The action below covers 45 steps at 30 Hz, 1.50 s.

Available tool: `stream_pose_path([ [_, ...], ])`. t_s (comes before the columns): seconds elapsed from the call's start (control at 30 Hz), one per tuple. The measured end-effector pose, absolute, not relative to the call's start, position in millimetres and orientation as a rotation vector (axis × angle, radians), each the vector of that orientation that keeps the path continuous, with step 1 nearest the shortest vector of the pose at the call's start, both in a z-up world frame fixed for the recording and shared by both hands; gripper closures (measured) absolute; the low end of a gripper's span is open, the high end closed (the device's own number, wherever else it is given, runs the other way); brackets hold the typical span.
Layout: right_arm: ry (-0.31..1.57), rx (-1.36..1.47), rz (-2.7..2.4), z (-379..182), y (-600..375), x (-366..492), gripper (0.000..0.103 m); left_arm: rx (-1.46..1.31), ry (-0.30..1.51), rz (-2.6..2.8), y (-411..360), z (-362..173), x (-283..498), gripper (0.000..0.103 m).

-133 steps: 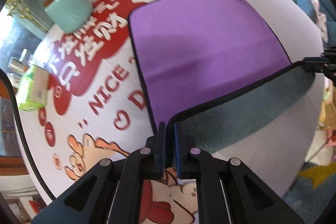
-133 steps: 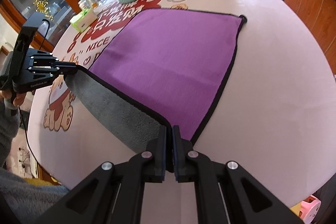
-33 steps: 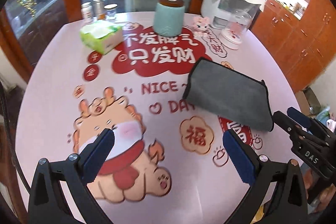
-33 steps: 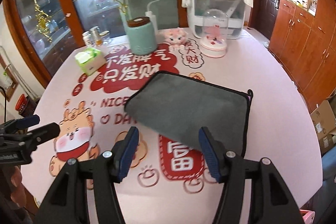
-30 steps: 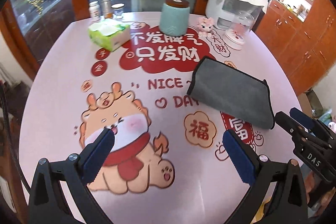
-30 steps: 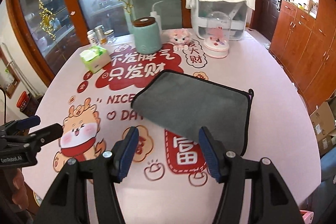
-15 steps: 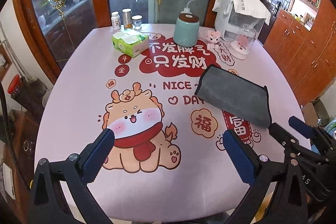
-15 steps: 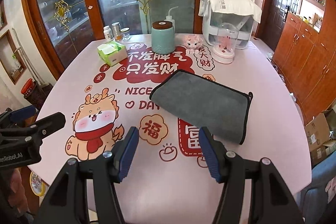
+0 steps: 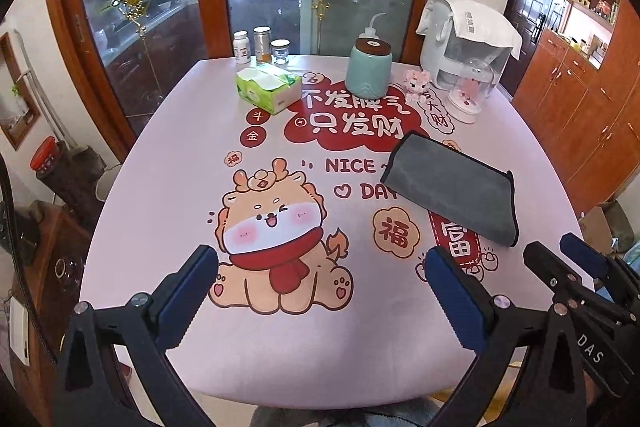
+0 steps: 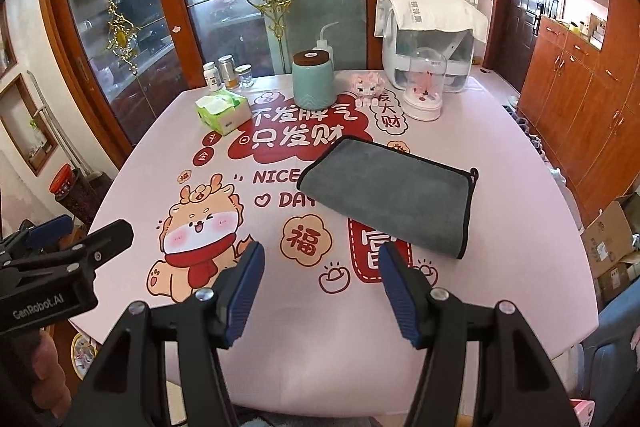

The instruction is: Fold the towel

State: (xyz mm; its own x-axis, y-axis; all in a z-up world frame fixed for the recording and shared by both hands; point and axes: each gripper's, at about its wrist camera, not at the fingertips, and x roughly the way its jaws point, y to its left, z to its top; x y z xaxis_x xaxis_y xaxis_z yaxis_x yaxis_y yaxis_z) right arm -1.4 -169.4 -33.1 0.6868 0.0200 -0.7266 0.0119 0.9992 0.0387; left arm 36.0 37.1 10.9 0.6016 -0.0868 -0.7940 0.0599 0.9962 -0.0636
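Judging the fold finished, the left tool hangs with fingers apart, the grey towel folded right of centre on the counter; the right tool, also spread, should retreat without snagging the towel above it.

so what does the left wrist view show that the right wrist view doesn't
Only the left wrist view shows the right gripper from the side, at its right edge. Only the right wrist view shows the left gripper at its left edge, plus cardboard boxes on the floor at right. Both show the folded grey towel lying flat on the table, the green tissue box, the teal jar, and open jaws holding nothing.
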Motion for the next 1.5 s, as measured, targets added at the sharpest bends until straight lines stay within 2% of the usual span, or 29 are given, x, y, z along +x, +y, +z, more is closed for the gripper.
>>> stream_pose_path([
  [1.5,0.855,0.065,0.019,-42.8,-159.2,-22.7,0.043,0.000,0.949,-0.037,37.3,0.6,7.5,0.001],
])
